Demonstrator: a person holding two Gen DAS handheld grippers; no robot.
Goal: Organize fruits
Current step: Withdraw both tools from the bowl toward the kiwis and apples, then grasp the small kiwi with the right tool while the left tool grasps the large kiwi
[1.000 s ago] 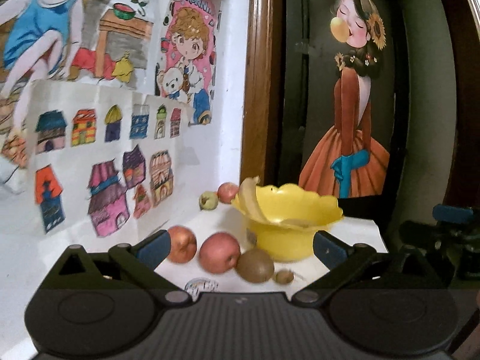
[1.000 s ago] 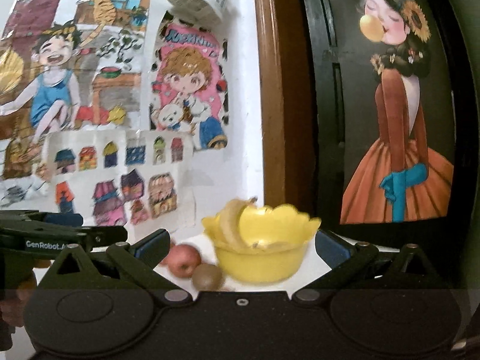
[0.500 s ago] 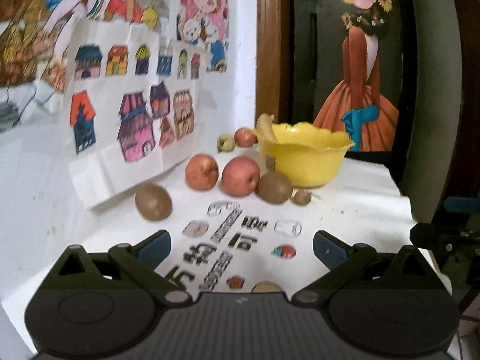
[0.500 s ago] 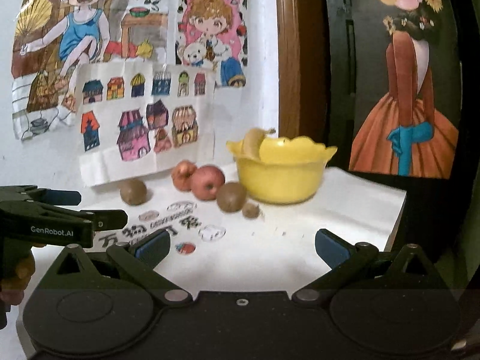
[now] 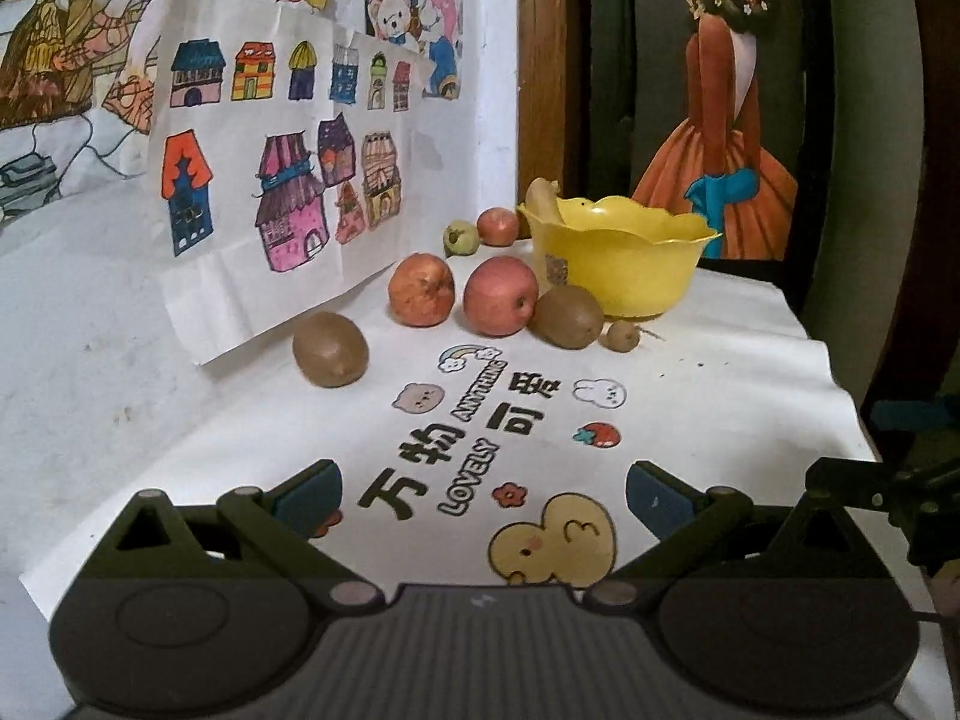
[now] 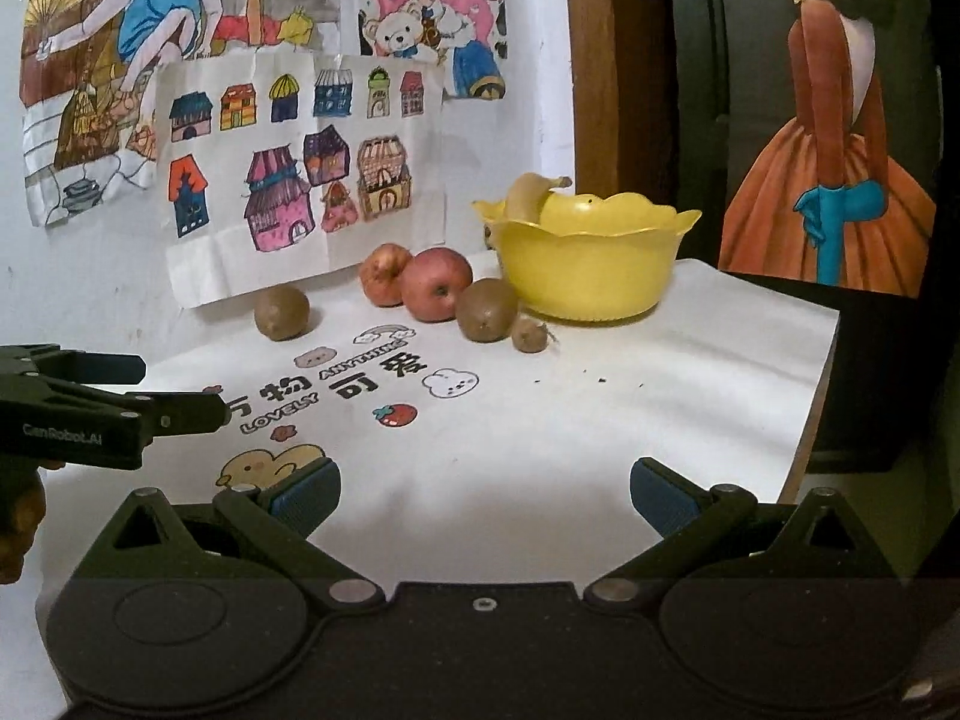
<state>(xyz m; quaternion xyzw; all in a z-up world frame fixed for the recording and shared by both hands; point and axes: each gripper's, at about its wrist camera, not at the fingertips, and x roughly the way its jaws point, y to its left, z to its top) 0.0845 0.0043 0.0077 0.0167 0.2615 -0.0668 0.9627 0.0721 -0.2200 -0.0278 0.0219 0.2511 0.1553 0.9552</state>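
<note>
A yellow scalloped bowl (image 5: 621, 261) (image 6: 585, 261) stands at the back of the white table with a banana (image 6: 528, 195) leaning on its rim. In front of it lie two red apples (image 5: 501, 295) (image 6: 437, 291), a kiwi (image 5: 567, 317) (image 6: 487, 309), a small brown fruit (image 5: 621, 336) and a second kiwi (image 5: 330, 349) (image 6: 281, 312) further left. Behind the bowl sit a small green fruit (image 5: 461, 238) and another apple (image 5: 498, 226). My left gripper (image 5: 483, 495) and my right gripper (image 6: 485, 495) are both open and hold nothing, well short of the fruit.
Children's drawings (image 5: 270, 138) hang on the white wall at left, one sheet reaching the table. A printed cloth with lettering (image 5: 480, 420) covers the table (image 6: 660, 372). The table's right edge drops off beside a dark door. The left gripper's body (image 6: 90, 420) shows at left in the right wrist view.
Both grippers have pulled back from the bowl and tilted down, so more of the table, the lettering and the far-left kiwi came into view. The fruit has not moved.
</note>
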